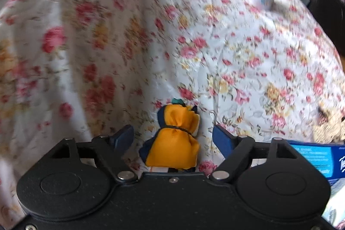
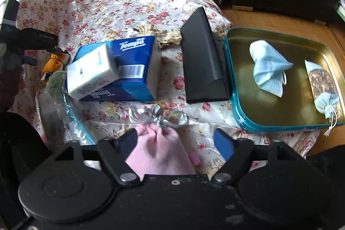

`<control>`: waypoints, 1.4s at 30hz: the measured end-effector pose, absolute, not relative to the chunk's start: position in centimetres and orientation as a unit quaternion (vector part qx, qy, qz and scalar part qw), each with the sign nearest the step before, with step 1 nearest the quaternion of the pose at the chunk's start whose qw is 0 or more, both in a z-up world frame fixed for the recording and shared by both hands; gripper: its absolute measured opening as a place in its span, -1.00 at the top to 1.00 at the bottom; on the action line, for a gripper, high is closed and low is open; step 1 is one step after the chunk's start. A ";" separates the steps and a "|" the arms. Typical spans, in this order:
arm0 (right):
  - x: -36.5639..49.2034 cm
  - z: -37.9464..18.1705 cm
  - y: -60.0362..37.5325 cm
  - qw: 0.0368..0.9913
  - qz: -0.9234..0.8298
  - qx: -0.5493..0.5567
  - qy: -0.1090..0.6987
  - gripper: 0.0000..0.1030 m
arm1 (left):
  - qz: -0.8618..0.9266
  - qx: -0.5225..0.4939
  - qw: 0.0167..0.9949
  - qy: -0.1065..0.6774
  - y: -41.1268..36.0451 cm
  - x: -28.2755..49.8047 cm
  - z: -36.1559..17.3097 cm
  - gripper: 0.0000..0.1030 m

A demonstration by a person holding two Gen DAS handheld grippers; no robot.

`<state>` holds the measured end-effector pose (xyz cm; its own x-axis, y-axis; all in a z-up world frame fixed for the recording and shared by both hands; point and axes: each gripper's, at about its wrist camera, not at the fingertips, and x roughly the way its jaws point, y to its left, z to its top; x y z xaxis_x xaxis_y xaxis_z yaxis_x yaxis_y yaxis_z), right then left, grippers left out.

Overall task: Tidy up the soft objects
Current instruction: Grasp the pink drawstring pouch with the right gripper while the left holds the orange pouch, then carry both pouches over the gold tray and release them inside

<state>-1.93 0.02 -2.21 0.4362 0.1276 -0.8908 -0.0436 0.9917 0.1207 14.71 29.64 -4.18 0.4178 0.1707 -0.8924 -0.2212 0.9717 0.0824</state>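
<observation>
Orange cloth, tied at the neck, is the small pouch point(image 1: 172, 139) lying low in the middle of your left wrist view, between the spread fingers of your left gripper point(image 1: 173, 137); neither pad touches it. In the right wrist view your right gripper point(image 2: 174, 143) is also released, with the pink pouch point(image 2: 159, 150) against its left finger only. The teal tin point(image 2: 241, 120), at right, holds 2 blue-grey pouches.

Orange pouch point(image 1: 172, 139), pink pouch point(image 2: 159, 150) (rose-patterned cloth point(image 1: 237, 46) beneath).
</observation>
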 end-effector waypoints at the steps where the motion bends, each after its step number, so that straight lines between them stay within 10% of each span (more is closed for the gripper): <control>1: -2.0 -2.4 -0.1 0.844 0.056 0.041 0.531 -0.66 | 0.114 -0.022 0.838 0.534 29.5 15.1 -4.6 -0.49; 12: -1.5 -5.8 3.5 0.824 0.088 -0.016 0.560 -0.99 | 0.092 -0.026 0.799 0.594 29.5 17.0 -8.0 -0.44; 15: -1.4 -7.0 4.5 0.814 0.085 -0.037 0.573 -0.99 | 0.092 -0.036 0.805 0.586 29.9 16.8 -7.7 0.04; 22: -2.3 -7.6 4.8 0.807 0.087 -0.049 0.582 -0.34 | 0.082 -0.087 0.828 0.548 31.2 15.9 -5.8 0.20; 42: -3.7 2.3 -2.1 0.874 0.102 0.072 0.470 -0.33 | 0.067 -0.006 0.911 0.407 23.7 7.0 4.8 0.19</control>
<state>-3.70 -2.14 2.29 0.5380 0.2458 -0.8063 -0.1101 0.9688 0.2219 7.01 23.69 4.77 0.6603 0.1178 -0.7417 -0.1276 0.9909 0.0437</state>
